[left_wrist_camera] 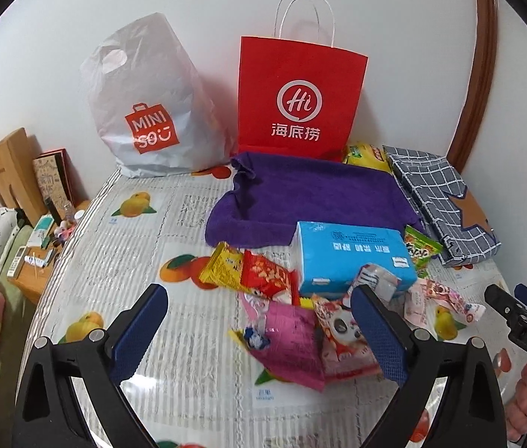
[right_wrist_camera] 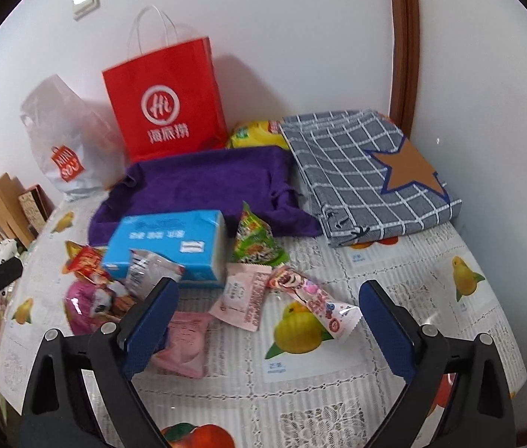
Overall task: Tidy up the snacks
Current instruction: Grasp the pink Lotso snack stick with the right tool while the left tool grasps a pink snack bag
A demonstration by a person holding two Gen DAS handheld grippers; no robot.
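Around the blue tissue box (right_wrist_camera: 168,246), light, crinkly snack packets (right_wrist_camera: 243,296) lie scattered; they look slippery, best pinched at a sealed edge. Left gripper (left_wrist_camera: 259,330) and right gripper (right_wrist_camera: 269,323) both hover spread wide, holding nothing.

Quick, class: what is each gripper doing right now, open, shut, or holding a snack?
Left gripper: open, holding nothing, above the snack pile.
Right gripper: open, holding nothing, above the pink snack packets.
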